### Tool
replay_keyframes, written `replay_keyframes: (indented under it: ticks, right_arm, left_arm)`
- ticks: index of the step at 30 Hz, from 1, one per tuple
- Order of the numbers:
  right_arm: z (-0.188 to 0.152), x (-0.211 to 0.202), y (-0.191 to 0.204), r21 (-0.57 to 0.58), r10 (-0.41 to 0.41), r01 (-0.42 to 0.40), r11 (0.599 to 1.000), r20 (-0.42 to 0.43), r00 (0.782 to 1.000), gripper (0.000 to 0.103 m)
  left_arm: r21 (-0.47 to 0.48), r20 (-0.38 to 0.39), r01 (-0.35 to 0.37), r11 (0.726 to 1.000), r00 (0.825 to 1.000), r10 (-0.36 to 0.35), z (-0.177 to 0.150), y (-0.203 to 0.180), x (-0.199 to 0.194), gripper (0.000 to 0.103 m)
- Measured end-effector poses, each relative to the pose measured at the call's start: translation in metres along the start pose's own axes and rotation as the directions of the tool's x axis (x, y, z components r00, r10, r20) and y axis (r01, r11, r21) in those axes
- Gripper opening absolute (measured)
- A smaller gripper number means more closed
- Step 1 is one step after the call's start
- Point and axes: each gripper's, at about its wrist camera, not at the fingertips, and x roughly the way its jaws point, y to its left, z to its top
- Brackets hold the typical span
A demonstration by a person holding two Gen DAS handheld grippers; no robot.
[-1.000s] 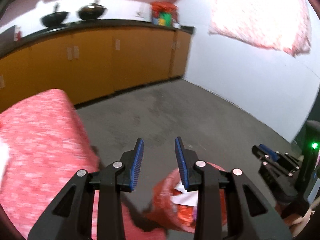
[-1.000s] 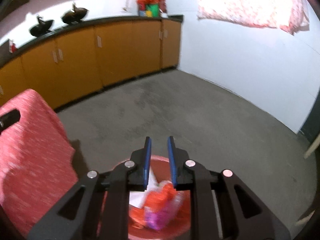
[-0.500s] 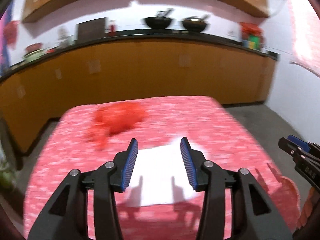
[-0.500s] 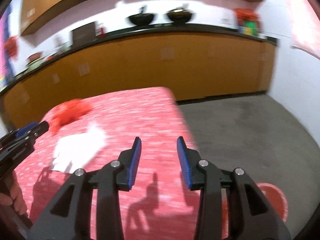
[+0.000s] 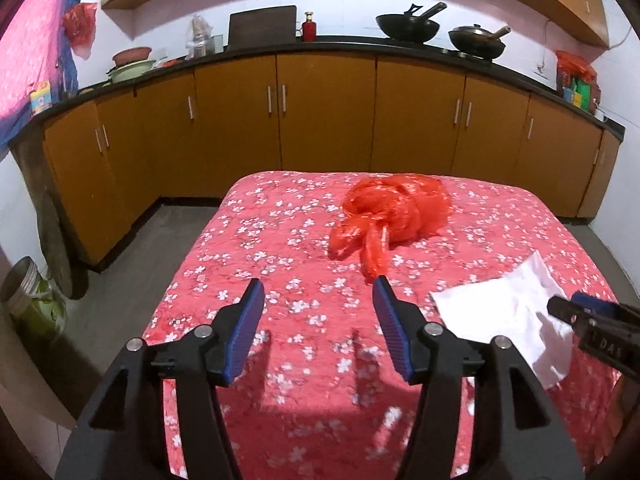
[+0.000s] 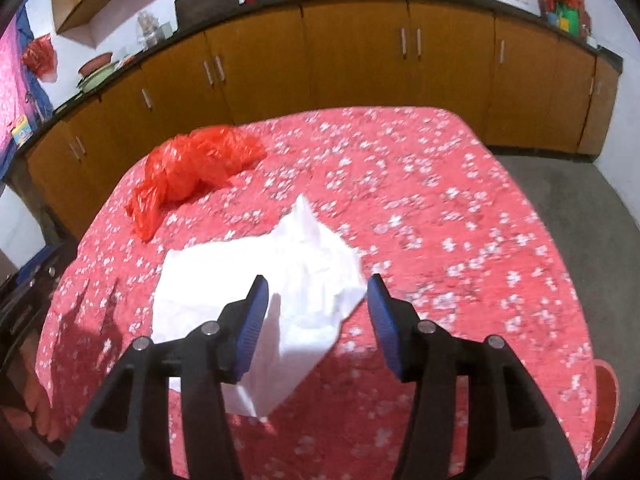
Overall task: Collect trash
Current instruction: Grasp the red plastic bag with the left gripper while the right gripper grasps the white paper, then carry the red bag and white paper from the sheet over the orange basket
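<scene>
- Right wrist view: the right tool [image 6: 316, 300] hangs over the white paper [image 6: 256, 280], which lies flat and partly creased on the red flowered bed [image 6: 440, 200]. Its jaws have just been opening and stand about half wide, with nothing pressed between the pads; the paper's raised corner lies below the gap.
- Left wrist view: the left tool [image 5: 318, 304] has likewise just been opening, holds nothing, and points toward the crumpled red plastic bag [image 5: 394, 212] farther up the bed, near the far edge.
- Judgement: the step in hand is the approach to the next two pieces of trash, one for each tool.
- For the paper, I would come down on the lifted crease rather than the flat part, since a flat sheet on soft bedding gives the pads little to bite.
- For the bag, aim at the knotted tail nearest the left tool; thin film slips, so close fully.
- Avoid pinching the bedcover along with either piece.
</scene>
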Motion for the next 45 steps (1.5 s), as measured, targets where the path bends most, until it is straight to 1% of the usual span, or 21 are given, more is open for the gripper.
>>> replay_keyframes:
  ticks: [2,3,4,5,6,8,10,14,18,21,24,27,28,30,31,34,35,36,38,40,45]
  right_arm:
    - [0.0,0.007,0.006,-0.021,0.005,-0.006,1.0,-0.02,1.0,0.051]
    - [0.001,0.009,0.008,-0.027,0.009,-0.009,1.0,-0.026,1.0,0.046]
    - [0.0,0.011,0.009,-0.034,0.015,-0.016,0.999,-0.037,0.999,0.026]
    - [0.001,0.014,0.011,-0.037,0.021,-0.023,0.999,-0.046,0.999,0.013]
    - [0.001,0.015,0.01,-0.038,0.027,-0.029,0.999,-0.054,0.998,0.006]
    - [0.001,0.01,0.005,-0.025,0.033,-0.034,0.999,-0.028,0.999,0.005]
    - [0.002,0.001,-0.004,-0.028,-0.008,0.008,1.0,0.022,1.0,0.005]
    - [0.004,-0.014,-0.031,-0.005,-0.088,0.089,0.996,0.074,0.993,0.005]
    - [0.0,-0.019,-0.058,0.04,-0.119,0.116,0.992,0.065,0.991,0.005]
    - [-0.001,-0.022,-0.072,0.072,-0.108,0.104,0.992,0.054,0.993,0.005]
    - [-0.002,-0.02,-0.074,0.076,-0.1,0.096,0.992,0.049,0.994,0.005]
    - [-0.002,-0.018,-0.078,0.086,-0.088,0.084,0.993,0.044,0.995,0.005]
    - [-0.003,-0.018,-0.078,0.087,-0.085,0.081,0.993,0.041,0.995,0.005]
    - [-0.003,-0.017,-0.077,0.089,-0.081,0.078,0.993,0.035,0.996,0.005]
    - [-0.003,-0.016,-0.077,0.089,-0.079,0.076,0.993,0.032,0.996,0.005]
    - [-0.002,-0.016,-0.079,0.093,-0.077,0.073,0.993,0.033,0.997,0.005]
    - [-0.002,-0.016,-0.079,0.094,-0.078,0.074,0.993,0.035,0.996,0.005]
    - [-0.002,-0.016,-0.079,0.096,-0.08,0.076,0.992,0.039,0.996,0.005]
    - [-0.003,-0.019,-0.079,0.097,-0.084,0.079,0.992,0.052,0.995,0.005]
    - [-0.003,-0.023,-0.077,0.09,-0.093,0.086,0.992,0.072,0.993,0.005]
    - [-0.008,-0.04,-0.073,0.056,-0.116,0.11,0.992,0.127,0.985,0.005]
  left_arm:
    - [-0.004,-0.003,0.004,1.0,1.0,-0.004,0.003,0.001,0.003,0.06]
    - [-0.003,-0.006,0.005,1.0,1.0,-0.005,0.005,-0.001,0.004,0.06]
    - [-0.002,-0.008,0.009,1.0,1.0,-0.009,0.007,-0.002,0.007,0.061]
    - [-0.001,-0.008,0.014,1.0,1.0,-0.014,0.008,-0.002,0.009,0.062]
    - [0.002,-0.008,0.017,1.0,1.0,-0.017,0.011,-0.004,0.012,0.063]
    - [0.006,-0.007,0.026,1.0,1.0,-0.026,0.016,-0.008,0.016,0.067]
    - [0.02,0.001,0.037,0.999,0.999,-0.037,0.023,-0.014,0.02,0.07]
    - [0.07,0.013,0.053,0.996,0.998,-0.054,0.039,-0.031,0.033,0.077]
    - [0.078,-0.02,0.067,0.995,0.998,-0.066,0.053,-0.043,0.057,0.078]
    - [0.122,-0.04,0.073,0.99,0.997,-0.069,0.062,-0.054,0.076,0.081]
    - [0.151,-0.061,0.077,0.986,0.996,-0.068,0.066,-0.058,0.089,0.083]
    - [0.132,-0.108,0.1,0.986,0.99,-0.086,0.067,-0.055,0.102,0.083]
    - [0.117,-0.13,0.12,0.986,0.986,-0.104,0.066,-0.052,0.106,0.083]
    - [0.087,-0.174,0.154,0.984,0.975,-0.137,0.061,-0.049,0.114,0.074]
    - [0.084,-0.188,0.17,0.982,0.97,-0.152,0.058,-0.049,0.115,0.067]
    - [0.108,-0.191,0.18,0.978,0.969,-0.157,0.058,-0.056,0.114,0.048]
    - [0.117,-0.191,0.182,0.976,0.969,-0.158,0.058,-0.058,0.114,0.038]
    - [0.121,-0.194,0.192,0.974,0.967,-0.166,0.057,-0.06,0.113,0.035]
    - [0.132,-0.184,0.182,0.974,0.97,-0.157,0.055,-0.063,0.107,0.028]
    - [0.139,-0.174,0.17,0.976,0.974,-0.145,0.051,-0.066,0.102,0.025]
    - [0.132,-0.143,0.16,0.978,0.98,-0.14,0.039,-0.072,0.076,0.024]
